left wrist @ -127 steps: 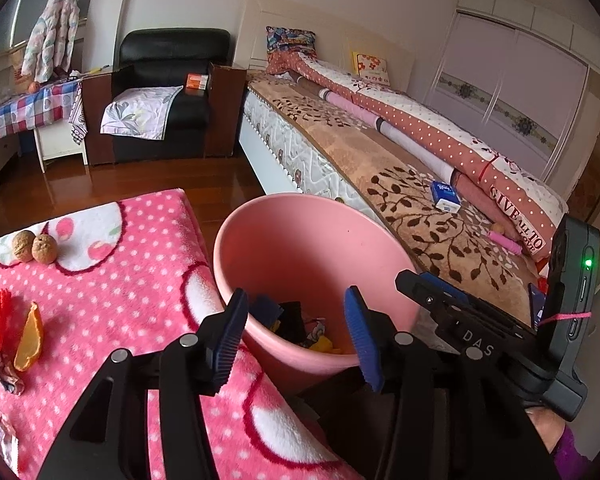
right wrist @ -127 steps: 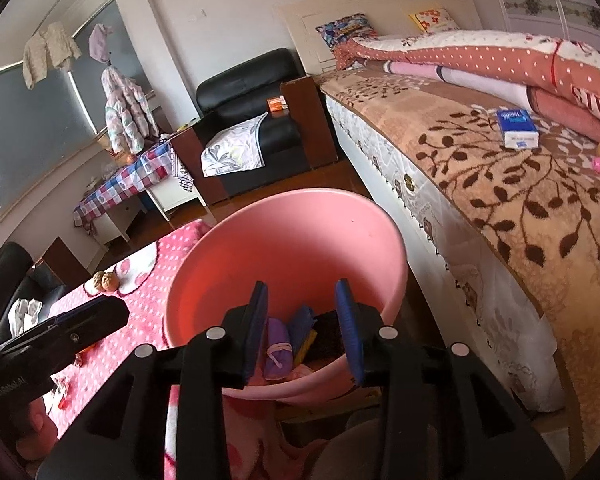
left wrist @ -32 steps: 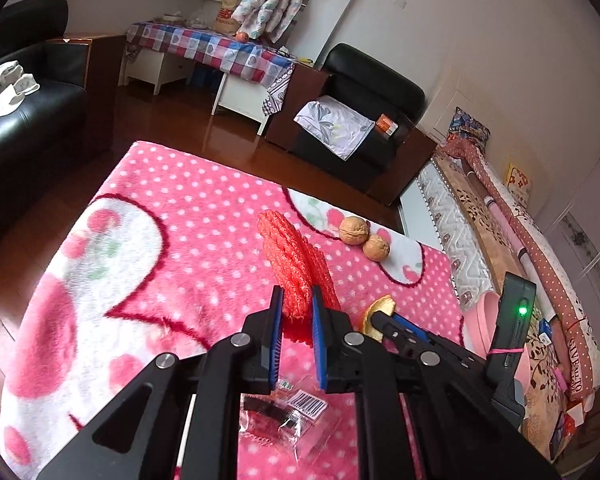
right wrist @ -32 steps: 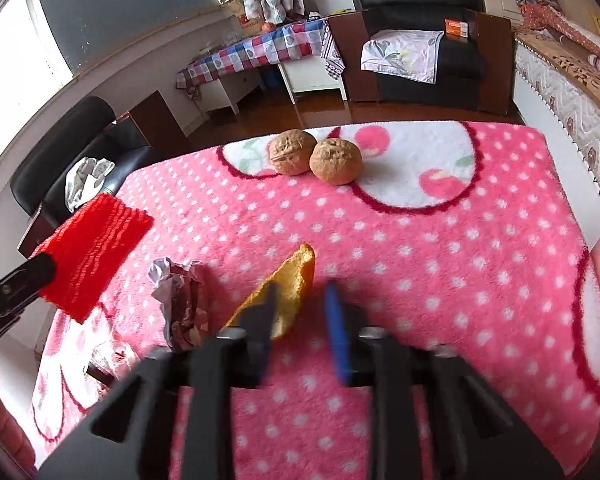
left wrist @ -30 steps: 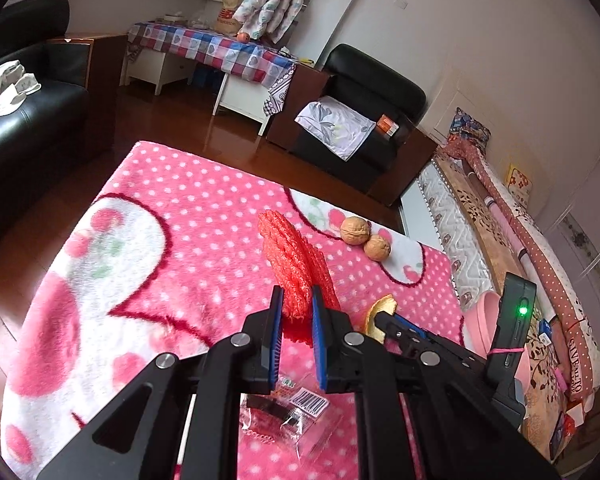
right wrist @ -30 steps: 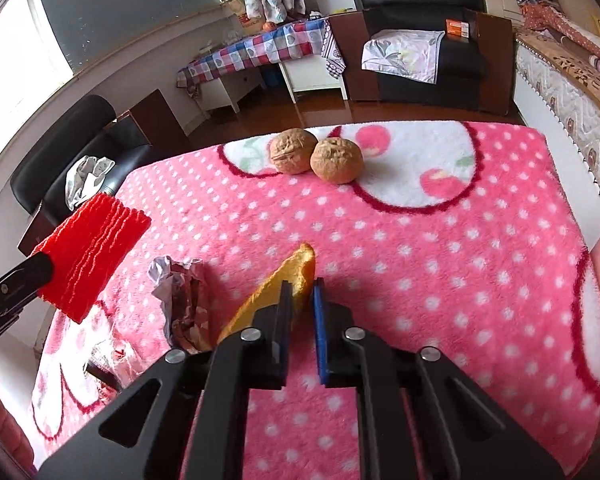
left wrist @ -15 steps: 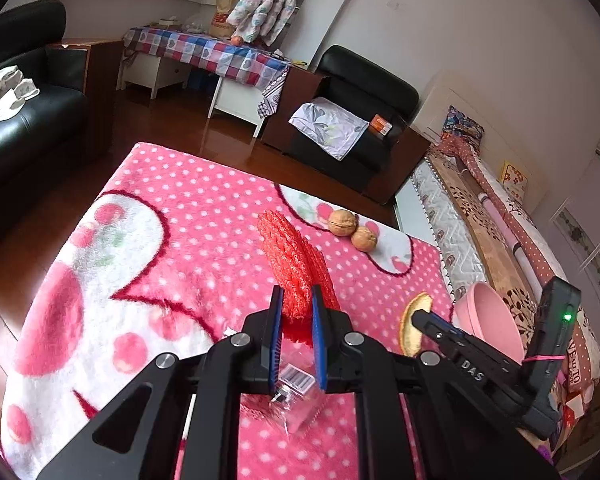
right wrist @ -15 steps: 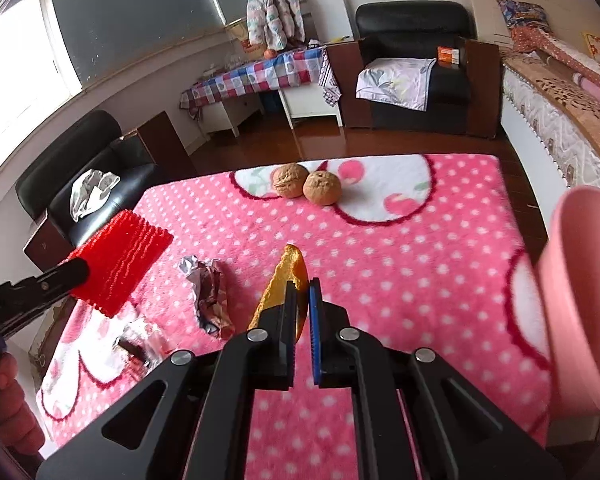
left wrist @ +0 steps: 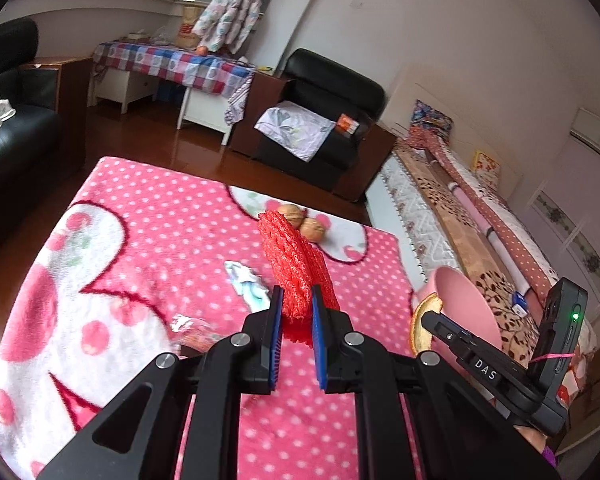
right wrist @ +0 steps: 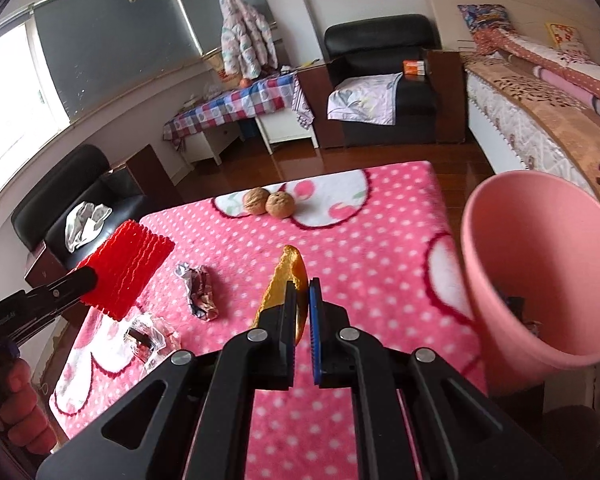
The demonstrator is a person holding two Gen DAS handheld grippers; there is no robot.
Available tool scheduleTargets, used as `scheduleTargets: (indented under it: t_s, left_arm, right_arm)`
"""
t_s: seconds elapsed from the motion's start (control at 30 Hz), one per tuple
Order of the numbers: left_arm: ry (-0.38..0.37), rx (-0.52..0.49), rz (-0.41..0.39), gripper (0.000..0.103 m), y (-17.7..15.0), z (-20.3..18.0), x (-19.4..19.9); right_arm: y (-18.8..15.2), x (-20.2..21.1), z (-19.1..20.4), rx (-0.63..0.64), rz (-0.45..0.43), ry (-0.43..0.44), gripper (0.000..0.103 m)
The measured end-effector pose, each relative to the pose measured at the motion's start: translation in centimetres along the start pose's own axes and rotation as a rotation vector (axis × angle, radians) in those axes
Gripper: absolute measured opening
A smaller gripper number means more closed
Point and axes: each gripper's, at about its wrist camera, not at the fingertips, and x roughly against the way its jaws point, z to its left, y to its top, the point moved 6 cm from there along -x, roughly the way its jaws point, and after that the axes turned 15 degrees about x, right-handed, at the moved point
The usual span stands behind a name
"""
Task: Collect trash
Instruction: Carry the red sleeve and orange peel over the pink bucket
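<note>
My left gripper (left wrist: 295,294) is shut on a red foam net (left wrist: 294,264), lifted above the pink dotted blanket (left wrist: 148,240). In the right wrist view the same red foam net (right wrist: 130,270) shows at the left, clamped in the left gripper (right wrist: 86,280). My right gripper (right wrist: 301,286) is shut on an orange peel (right wrist: 286,276), held in the air; the peel (left wrist: 420,324) also shows in the left wrist view. A pink bin (right wrist: 540,268) stands at the blanket's right edge with dark scraps inside. A crumpled foil wrapper (right wrist: 199,292) and a clear plastic wrapper (right wrist: 148,338) lie on the blanket.
Two walnuts (right wrist: 270,202) sit at the blanket's far end. A bed (right wrist: 548,112) runs along the right, behind the bin. A black armchair (right wrist: 380,76) and a checked-cloth table (right wrist: 236,108) stand beyond on the wooden floor. A person's hand (right wrist: 16,412) grips the left tool.
Both grippers have risen and drawn back from the blanket, each carrying its piece. The pink bin has come into view at the right. The foil wrapper now shows in the left wrist view.
</note>
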Motion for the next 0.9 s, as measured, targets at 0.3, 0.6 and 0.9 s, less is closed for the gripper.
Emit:
scheduleTargets:
  t_s: [0.3,0.6,0.9]
  left_arm:
    - [-0.037,-0.046,0.018,0.012,-1.4,-2.5,0.4]
    - [-0.072,-0.113,0.049,0.012,-2.9,-5.7,-0.4]
    - [-0.121,-0.196,0.085,0.012,-4.0,-9.8,-2.2]
  right_arm:
    - [-0.8,2.1,-1.9,-0.029,-0.025,-0.025,0.006]
    - [-0.8,4.2,-5.1,-0.083,-0.071,-0.079,0.006]
    - [-1.5,5.8,-9.1,-0.143,-0.097,-0.159,0.006]
